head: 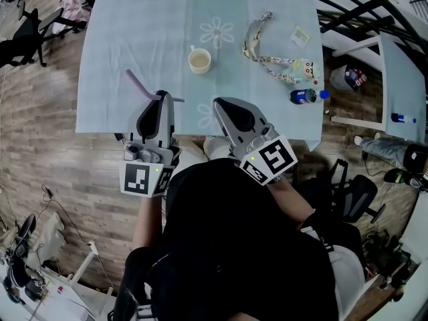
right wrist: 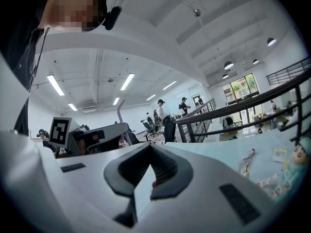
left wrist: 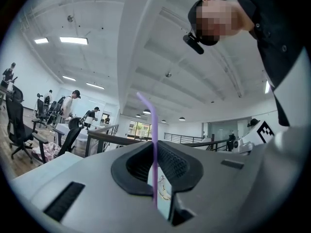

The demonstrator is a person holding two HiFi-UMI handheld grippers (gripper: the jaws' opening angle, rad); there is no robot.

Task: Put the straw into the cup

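A cream cup (head: 200, 60) stands upright on the pale blue tablecloth (head: 134, 39), near the table's middle. My left gripper (head: 162, 96) hovers over the table's near edge, shut on a purple straw (head: 138, 83) that sticks out toward the upper left. In the left gripper view the straw (left wrist: 154, 125) stands pinched between the jaws of the gripper (left wrist: 152, 142), its top bent to the left. My right gripper (head: 219, 103) is beside it at the near edge, below and right of the cup. Its jaws (right wrist: 149, 147) meet at the tips with nothing between them.
A patterned lanyard (head: 267, 55) and a small card (head: 299, 35) lie at the table's right. A blue-capped bottle (head: 304, 96) lies at the near right corner. Office chairs and people (right wrist: 163, 115) are in the room beyond. A black railing (right wrist: 233, 108) runs past the table.
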